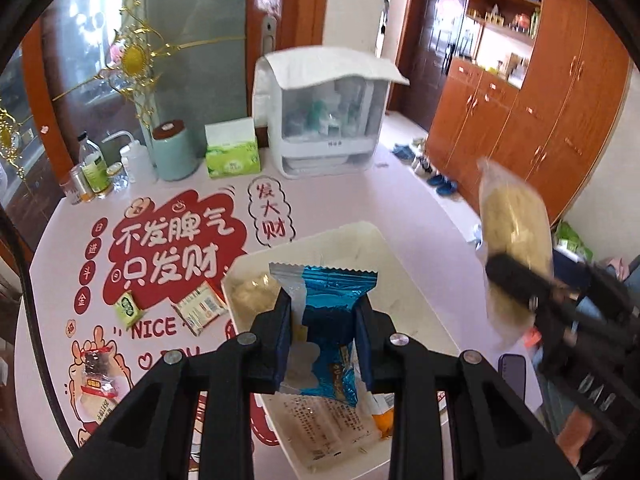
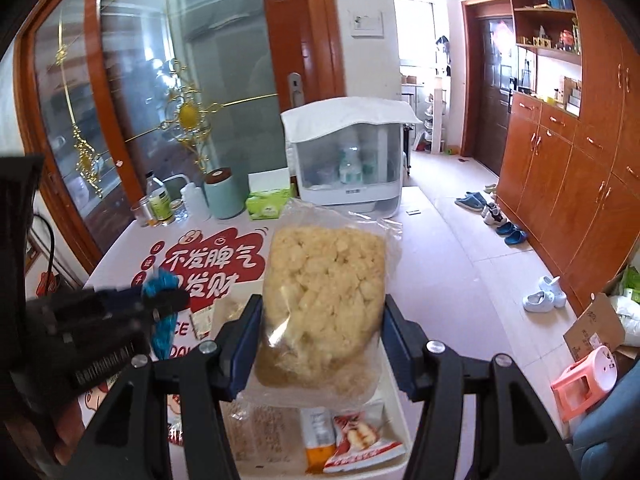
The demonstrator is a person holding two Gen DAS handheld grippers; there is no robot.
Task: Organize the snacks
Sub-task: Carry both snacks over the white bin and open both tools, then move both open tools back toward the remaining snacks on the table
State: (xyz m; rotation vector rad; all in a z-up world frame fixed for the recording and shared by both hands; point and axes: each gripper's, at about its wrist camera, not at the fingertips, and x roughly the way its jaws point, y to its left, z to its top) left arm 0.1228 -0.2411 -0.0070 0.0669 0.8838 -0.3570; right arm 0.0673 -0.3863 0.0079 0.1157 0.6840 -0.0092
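**Left wrist and right wrist: two snacks held above the tray**

Left wrist view: the left gripper [image 1: 323,332] is clamped narrowly on a blue foil snack packet [image 1: 329,320], which stands upright between the fingers, its crimped top edge above them. Directly below and behind it sits a white tray [image 1: 404,280] on the pink printed table [image 1: 400,200]. In the tray lie a pale crumbly snack at the far left corner, a clear wrapped bar [image 1: 320,428] with printed text near the front, and an orange packet [image 1: 382,424] just beside it. On the table left of the tray lie a small green packet [image 1: 128,307], a white barcode packet [image 1: 199,307] and a clear bag with a red label [image 1: 98,384]. To the right, the right gripper [image 1: 516,280] appears blurred, holding a clear bag of yellow puffed snack [image 1: 512,220] off the tray's right edge.

Right wrist view: the right gripper [image 2: 322,344] grips that wide bag of yellow puffed snack [image 2: 324,296] across its lower half, fingers set fairly wide, pads against both sides. Beneath it the white tray [image 2: 394,392] holds a grainy bar [image 2: 264,428], the orange packet [image 2: 318,440] and a red-and-white packet [image 2: 362,440]. At the left, the left gripper [image 2: 164,300] carries the blue foil snack packet [image 2: 162,308], blurred.
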